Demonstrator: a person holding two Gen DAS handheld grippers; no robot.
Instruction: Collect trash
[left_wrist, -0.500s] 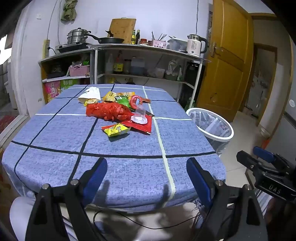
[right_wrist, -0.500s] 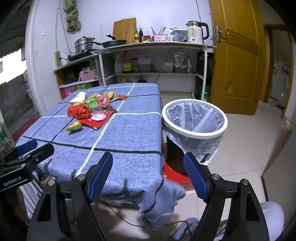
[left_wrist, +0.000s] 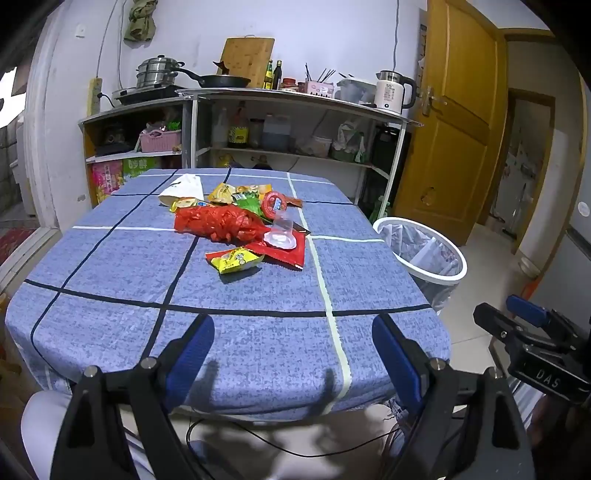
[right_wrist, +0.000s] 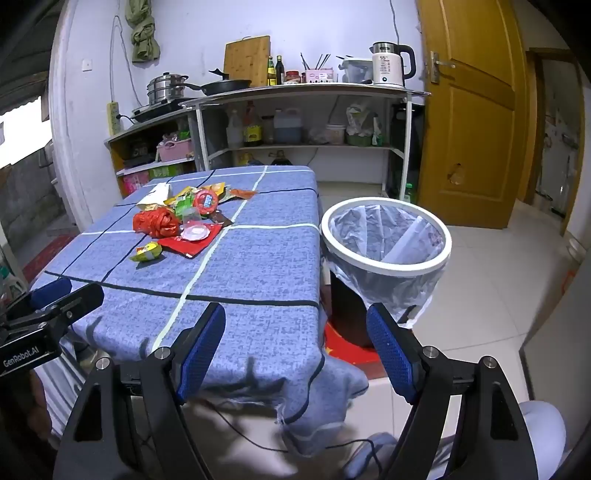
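My right gripper (left_wrist: 532, 332) shows "DAS" on its body in the left wrist view, and my left gripper (right_wrist: 51, 299) reads "GenRobot.AI" in the right wrist view; the white kettle (right_wrist: 388, 62) on the shelf shows "55". The writing on the wrappers is too small to read.

The trash pile (left_wrist: 240, 225) lies on the blue checked tablecloth (left_wrist: 258, 332), toward the far side of the table from me: a crumpled red bag (left_wrist: 218, 223), a yellow wrapper (left_wrist: 236, 260) nearest me, a clear cup (left_wrist: 282, 232) on a flat red packet, a white paper bag (left_wrist: 183, 188) farthest back. The white-rimmed bin (right_wrist: 386, 236), lined with a clear bag, stands just beside the table's right edge.

Only the right wrist view looks down into the bin and shows the red mat under it; only the left shows the table's left edge.

Both my grippers hang wide and hold nothing, short of the table's near edge, as they did half a second ago; the pile has not shifted
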